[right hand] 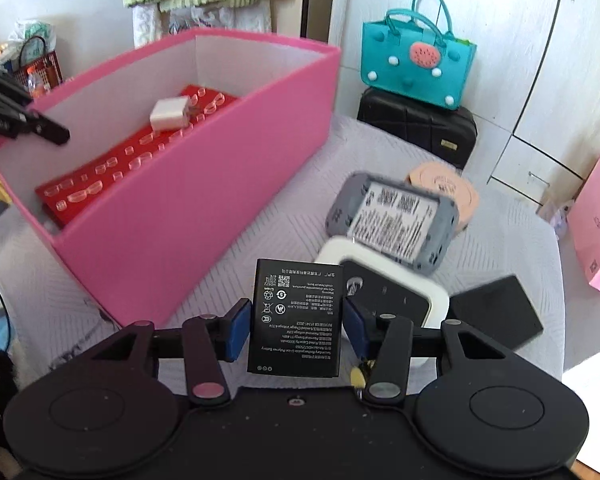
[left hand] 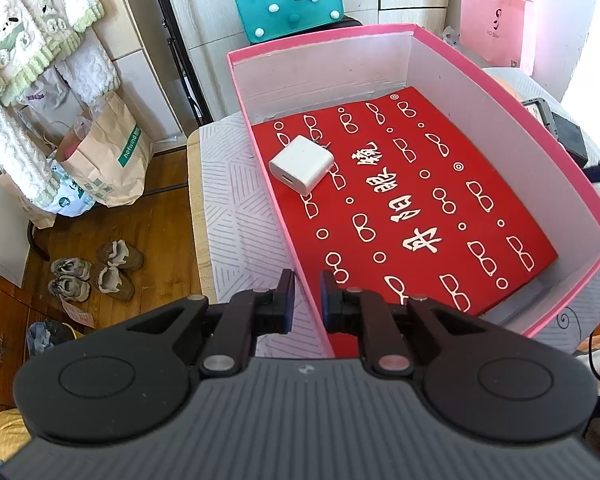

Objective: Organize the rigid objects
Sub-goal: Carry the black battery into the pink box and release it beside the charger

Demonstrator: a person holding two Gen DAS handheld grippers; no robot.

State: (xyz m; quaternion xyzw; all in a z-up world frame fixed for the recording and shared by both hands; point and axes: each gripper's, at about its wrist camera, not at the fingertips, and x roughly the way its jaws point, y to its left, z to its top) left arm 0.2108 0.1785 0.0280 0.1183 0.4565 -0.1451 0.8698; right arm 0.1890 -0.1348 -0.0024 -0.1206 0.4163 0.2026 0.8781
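Note:
A pink box stands on the table with a red patterned sheet on its floor. A white charger lies on that sheet; it also shows in the right wrist view. My left gripper straddles the box's near left wall, its jaws a narrow gap apart and empty. My right gripper is shut on a black battery, held above the table to the right of the box. My left gripper's fingers show at the box's left end.
On the table right of the box lie a grey device with a label, a white device with a dark screen, a black flat block and a round peach lid. A teal bag sits on a black case.

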